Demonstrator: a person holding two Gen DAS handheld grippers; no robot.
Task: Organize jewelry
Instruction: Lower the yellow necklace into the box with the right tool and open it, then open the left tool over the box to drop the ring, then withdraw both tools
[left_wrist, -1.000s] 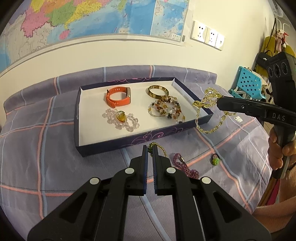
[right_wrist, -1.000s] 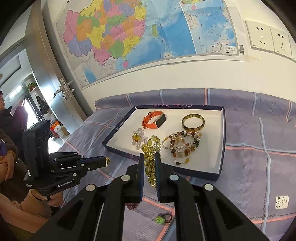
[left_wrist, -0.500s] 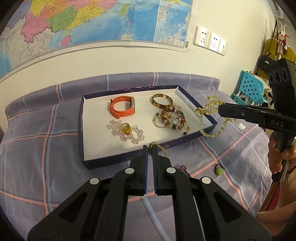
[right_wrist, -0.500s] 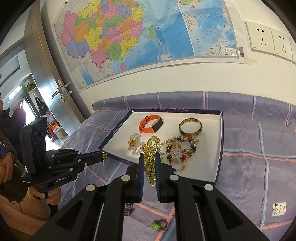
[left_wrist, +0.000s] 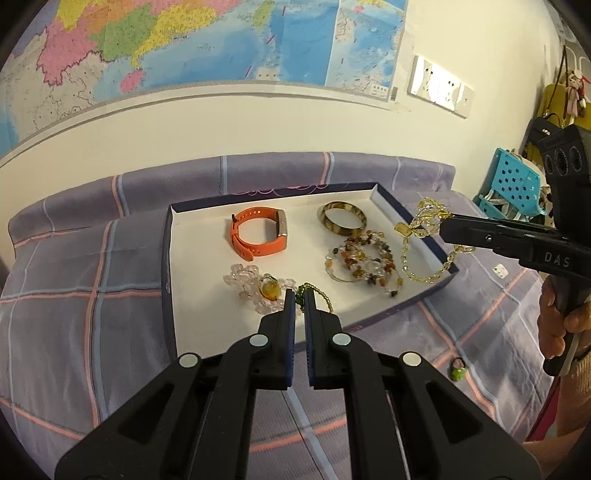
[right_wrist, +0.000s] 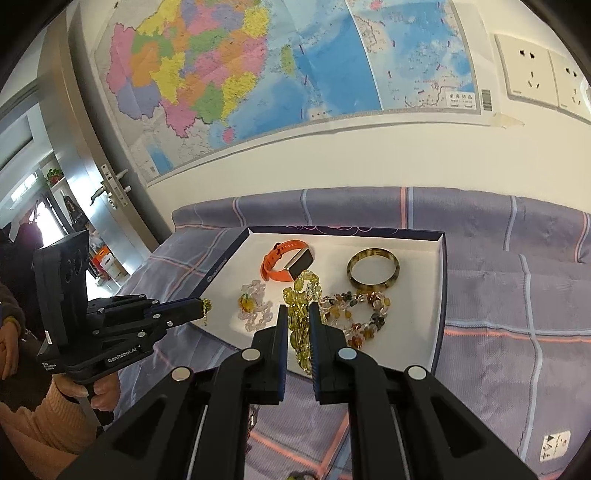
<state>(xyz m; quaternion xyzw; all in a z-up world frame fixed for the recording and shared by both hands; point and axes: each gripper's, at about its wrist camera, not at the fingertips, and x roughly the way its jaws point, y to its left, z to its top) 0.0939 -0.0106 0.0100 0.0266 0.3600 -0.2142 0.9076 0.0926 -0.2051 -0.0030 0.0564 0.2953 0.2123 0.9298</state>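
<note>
Over the tray (left_wrist: 168, 258); both tongs pinch beaded chains.

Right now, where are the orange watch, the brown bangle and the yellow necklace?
orange watch (left_wrist: 258, 236): left wrist view, on its strap.
brown bangle (right_wrist: 373, 274): right wrist view, on its rim.
yellow necklace (left_wrist: 424, 218): left wrist view, on its beads.

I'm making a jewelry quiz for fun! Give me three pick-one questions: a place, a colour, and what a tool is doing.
1. Where is the orange watch strap? A in the tray B on the wall C on the floor
2. The beads in the right tool are: A blue B yellow C black
3. The left tool is: A wide open B shut on nothing C shut on a green chain
Answers: A, it lies on the tray's white bottom; B, yellow beads dangle from it; C, its tips pinch the chain.
</note>
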